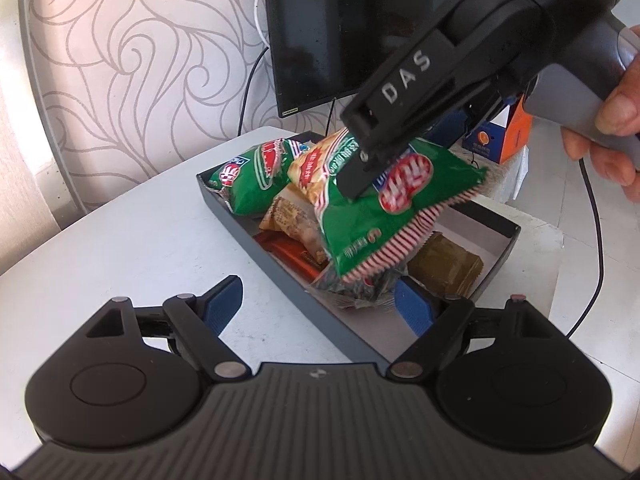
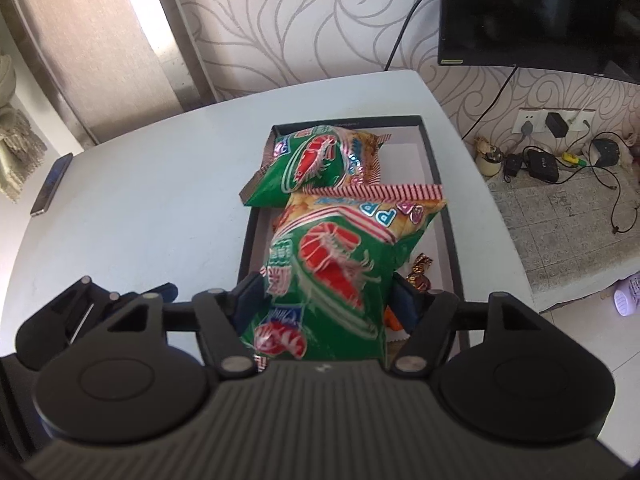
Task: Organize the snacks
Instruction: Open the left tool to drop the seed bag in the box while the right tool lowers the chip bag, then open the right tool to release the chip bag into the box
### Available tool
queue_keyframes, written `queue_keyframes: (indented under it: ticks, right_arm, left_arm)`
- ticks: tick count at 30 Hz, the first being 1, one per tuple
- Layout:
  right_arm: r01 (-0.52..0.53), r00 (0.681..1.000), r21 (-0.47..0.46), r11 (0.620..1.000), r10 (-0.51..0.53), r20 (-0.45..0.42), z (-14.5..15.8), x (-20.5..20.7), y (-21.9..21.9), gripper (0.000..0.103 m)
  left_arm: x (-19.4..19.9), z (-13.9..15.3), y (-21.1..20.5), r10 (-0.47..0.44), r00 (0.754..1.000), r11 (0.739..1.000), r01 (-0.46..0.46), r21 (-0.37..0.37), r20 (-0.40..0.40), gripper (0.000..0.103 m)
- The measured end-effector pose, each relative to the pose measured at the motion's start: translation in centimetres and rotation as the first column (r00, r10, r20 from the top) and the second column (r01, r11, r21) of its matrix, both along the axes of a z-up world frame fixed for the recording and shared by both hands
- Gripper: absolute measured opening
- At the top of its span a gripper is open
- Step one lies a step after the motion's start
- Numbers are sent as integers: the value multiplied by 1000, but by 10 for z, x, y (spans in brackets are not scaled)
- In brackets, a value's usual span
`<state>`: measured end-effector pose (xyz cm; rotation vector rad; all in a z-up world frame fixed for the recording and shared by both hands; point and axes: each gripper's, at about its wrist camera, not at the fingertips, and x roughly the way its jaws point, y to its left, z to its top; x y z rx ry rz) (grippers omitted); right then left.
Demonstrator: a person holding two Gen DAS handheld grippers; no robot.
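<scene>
My right gripper (image 2: pixel 324 300) is shut on a green shrimp-chip bag (image 2: pixel 332 276) and holds it above the dark snack tray (image 2: pixel 450 216). In the left wrist view the same bag (image 1: pixel 384 216) hangs from the right gripper (image 1: pixel 356 184) over the tray (image 1: pixel 288 276). Another green bag (image 1: pixel 250 180) lies at the tray's far end, also in the right wrist view (image 2: pixel 308 164). Small wrapped snacks (image 1: pixel 292 220) lie in the tray under the held bag. My left gripper (image 1: pixel 320 304) is open and empty, low at the tray's near side.
The tray sits on a white table (image 1: pixel 140 232). A dark monitor (image 1: pixel 340 28) stands behind it. An orange box (image 1: pixel 504 136) is at the right. A phone (image 2: pixel 52 184) lies at the table's left edge. Cables and a power strip (image 2: pixel 560 160) are on the floor at the right.
</scene>
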<state>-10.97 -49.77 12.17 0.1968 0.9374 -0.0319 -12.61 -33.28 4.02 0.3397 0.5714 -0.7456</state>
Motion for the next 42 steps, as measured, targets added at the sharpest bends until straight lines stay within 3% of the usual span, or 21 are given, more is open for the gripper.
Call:
queue_keyframes:
  ticks: [5,13,17,19,23,26,28,30,33,38,42]
  right_arm:
    - [11,1000,53,999,-12,16,2,-4,-5,73]
    - [-16,1000,-61,998,17,11,21,-24,4,73]
    - [-56,997,-176,983,63,35,28,-34,15,72]
    - [-33,996,-223,974,50,69,31,-36,16,71]
    - [21,995,-220,975,1,99,26,-32,9,69]
    - [40,998,-137,990,-33,53,11,-26,-1,68]
    - [66,998,-7,998,-66,25,-2,-24,-8,68]
    - [100,995,115,988,-100,0,-15,-25,-15,68]
    - [132,991,217,967,-135,0,-21,-30,-20,68]
    - [188,974,270,944,-214,69,2,-56,-20,69]
    - [240,952,200,950,-271,142,31,-89,0,70]
  left_arm:
    - [0,-1,-3,-13,1000,1000,13,0,-2,86]
    - [3,-1,-3,-15,1000,1000,15,-8,-12,92]
    - [4,0,-3,-16,1000,1000,16,-10,-11,96]
    - [4,0,-2,-20,1000,1000,19,-14,-17,99]
    - [4,2,-1,-23,1000,1000,22,-16,-20,102]
    - [2,2,0,-16,1000,1000,16,-6,3,103]
    - [0,2,-1,-4,1000,1000,4,9,28,103]
    - [-3,3,-1,3,998,1000,-5,26,56,103]
    - [-8,4,-1,12,994,998,-18,55,106,103]
    - [-21,11,4,-37,992,998,30,63,124,103]
    - [-31,18,14,-49,992,998,44,45,113,103]
